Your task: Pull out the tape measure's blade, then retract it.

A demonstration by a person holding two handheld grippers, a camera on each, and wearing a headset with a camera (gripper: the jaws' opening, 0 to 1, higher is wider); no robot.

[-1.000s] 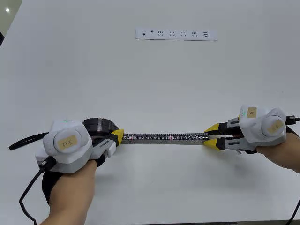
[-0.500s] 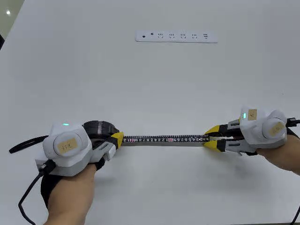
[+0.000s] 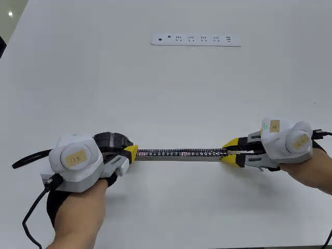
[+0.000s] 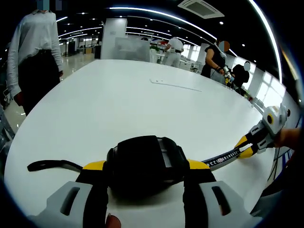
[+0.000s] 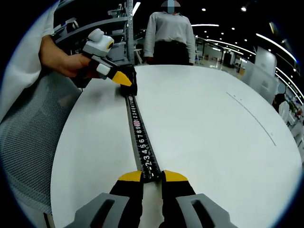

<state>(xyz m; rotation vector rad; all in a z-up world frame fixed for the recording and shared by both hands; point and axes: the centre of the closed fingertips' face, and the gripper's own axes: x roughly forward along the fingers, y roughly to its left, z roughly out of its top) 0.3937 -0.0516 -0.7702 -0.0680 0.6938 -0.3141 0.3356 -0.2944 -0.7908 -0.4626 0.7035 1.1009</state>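
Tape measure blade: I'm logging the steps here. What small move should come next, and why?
Probably ease the right gripper toward the case, feeding the blade back in. The blade is already drawn out along the table, its tip pinched by the right gripper, while the left gripper clamps the case.

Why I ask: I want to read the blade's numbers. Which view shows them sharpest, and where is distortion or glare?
Right gripper view: blade numerals large, legible, fisheye curves the table; left gripper view: blade small, ceiling lights glare; head view: even light, numerals tiny.
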